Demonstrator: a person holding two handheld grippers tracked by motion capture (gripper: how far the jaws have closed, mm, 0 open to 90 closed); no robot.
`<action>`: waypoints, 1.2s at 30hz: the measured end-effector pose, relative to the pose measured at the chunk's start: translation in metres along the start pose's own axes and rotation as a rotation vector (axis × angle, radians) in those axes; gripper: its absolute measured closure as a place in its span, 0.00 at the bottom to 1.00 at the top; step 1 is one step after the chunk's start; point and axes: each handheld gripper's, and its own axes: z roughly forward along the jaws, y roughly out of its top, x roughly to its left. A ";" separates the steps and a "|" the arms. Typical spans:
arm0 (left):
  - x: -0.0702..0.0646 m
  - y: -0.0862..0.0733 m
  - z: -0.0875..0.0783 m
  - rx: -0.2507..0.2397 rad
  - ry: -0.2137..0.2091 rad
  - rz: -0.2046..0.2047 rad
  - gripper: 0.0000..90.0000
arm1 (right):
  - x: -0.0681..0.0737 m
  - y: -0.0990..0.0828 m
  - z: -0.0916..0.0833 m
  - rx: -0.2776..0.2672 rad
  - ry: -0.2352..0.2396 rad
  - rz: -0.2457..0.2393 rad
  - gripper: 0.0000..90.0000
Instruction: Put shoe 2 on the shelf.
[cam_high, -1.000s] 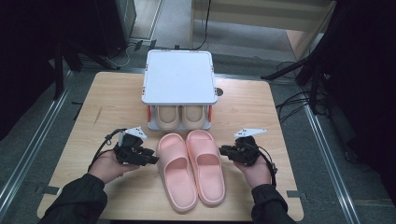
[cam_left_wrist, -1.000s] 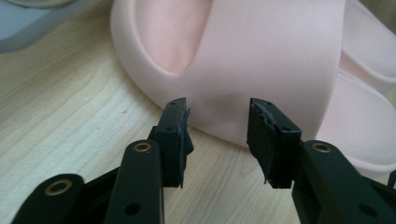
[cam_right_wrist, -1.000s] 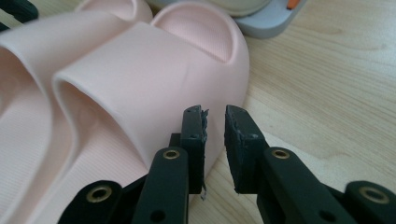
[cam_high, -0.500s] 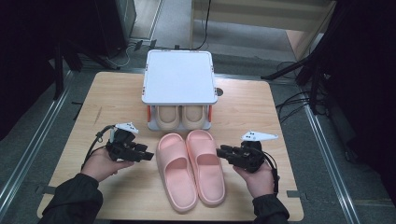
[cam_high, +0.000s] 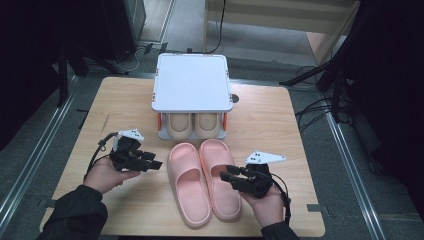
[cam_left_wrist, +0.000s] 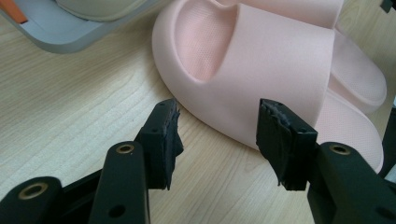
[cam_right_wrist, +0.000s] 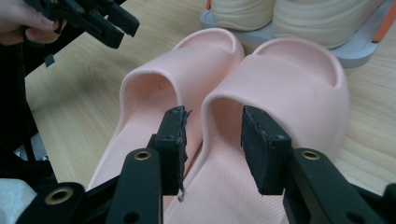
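Standing apart with nothing between its jaws, the left gripper (cam_high: 155, 163) sits just left of the pink slippers (cam_high: 202, 182) and aims at them. The right gripper (cam_high: 226, 176) hangs over the right slipper's heel, its jaws just opening, empty. The pair lies mid-table (cam_high: 270, 120), near a grey rack (cam_high: 192, 82) holding beige slippers (cam_high: 192, 125) at the far side.

A light wooden table (cam_high: 280, 120) fills the frame's centre on grey floor (cam_high: 185, 25). Metal rails (cam_high: 30, 160) flank it; a pale wooden shelf (cam_high: 300, 20) stands upper right, dark surroundings.
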 end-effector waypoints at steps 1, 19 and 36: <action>0.001 0.000 -0.001 -0.002 0.000 0.002 0.54 | 0.001 -0.001 0.002 0.003 0.002 -0.002 0.68; 0.004 0.000 0.001 0.005 0.007 -0.010 0.54 | 0.018 -0.012 0.045 0.031 -0.059 -0.003 0.52; 0.004 -0.008 -0.004 -0.002 0.030 -0.025 0.55 | 0.029 -0.006 0.083 0.021 -0.148 0.034 0.43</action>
